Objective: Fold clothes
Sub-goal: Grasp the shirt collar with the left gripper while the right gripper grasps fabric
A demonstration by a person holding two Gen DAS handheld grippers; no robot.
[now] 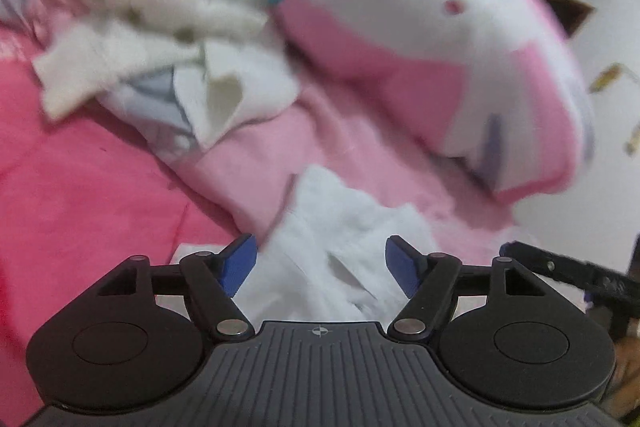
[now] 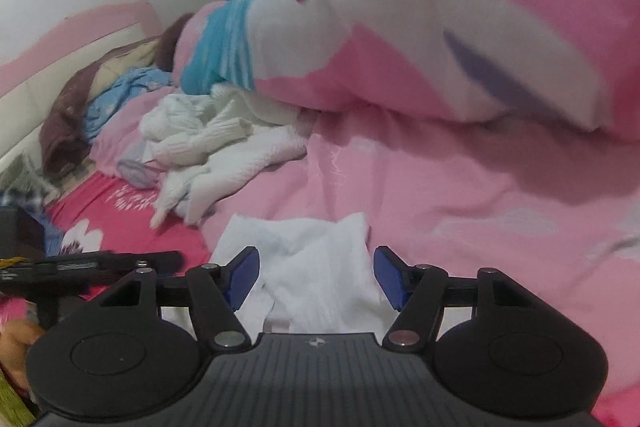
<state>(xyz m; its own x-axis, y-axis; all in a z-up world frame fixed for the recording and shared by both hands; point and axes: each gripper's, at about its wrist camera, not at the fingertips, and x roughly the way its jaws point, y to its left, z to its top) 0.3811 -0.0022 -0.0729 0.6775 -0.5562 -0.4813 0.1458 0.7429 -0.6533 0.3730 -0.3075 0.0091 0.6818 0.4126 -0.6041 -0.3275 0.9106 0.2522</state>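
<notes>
left gripper (image 1: 320, 267): fingers apart, white garment (image 1: 320, 227) between them
right gripper (image 2: 316, 275): fingers apart over same garment
bed (image 2: 440, 195): pink cover

white garment (image 2: 320, 259), crumpled, lying on pink bedding (image 2: 460, 195)

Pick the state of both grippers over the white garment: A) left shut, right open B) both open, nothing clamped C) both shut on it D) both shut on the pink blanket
B: the left gripper and right gripper both show blue pads spread apart, with the white garment lying loose between them.
</notes>
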